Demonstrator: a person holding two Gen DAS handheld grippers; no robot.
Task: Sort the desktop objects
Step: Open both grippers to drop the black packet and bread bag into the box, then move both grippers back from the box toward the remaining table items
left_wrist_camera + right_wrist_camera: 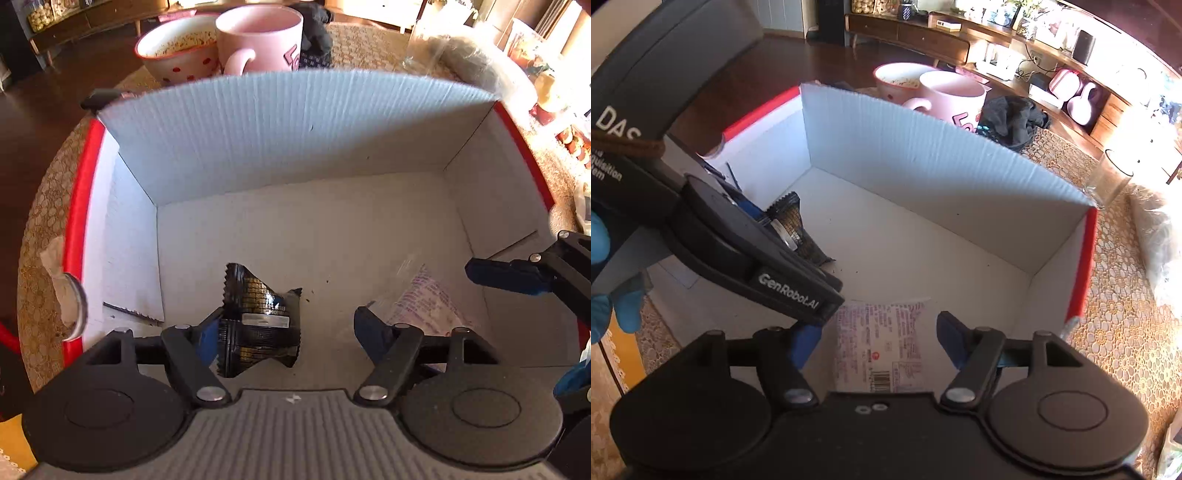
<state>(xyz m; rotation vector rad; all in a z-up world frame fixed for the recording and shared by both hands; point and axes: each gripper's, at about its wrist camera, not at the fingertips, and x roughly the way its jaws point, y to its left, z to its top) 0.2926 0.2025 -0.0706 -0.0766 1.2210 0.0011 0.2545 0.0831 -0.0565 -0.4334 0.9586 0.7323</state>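
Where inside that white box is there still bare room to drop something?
The box floor is bare from its far wall to the black packet and pale packet. The near side is crowded: both packets, left gripper, right gripper.

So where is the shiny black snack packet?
The shiny black snack packet lies on the floor of the white cardboard box, between the left gripper's open jaws, left of the pale printed packet.
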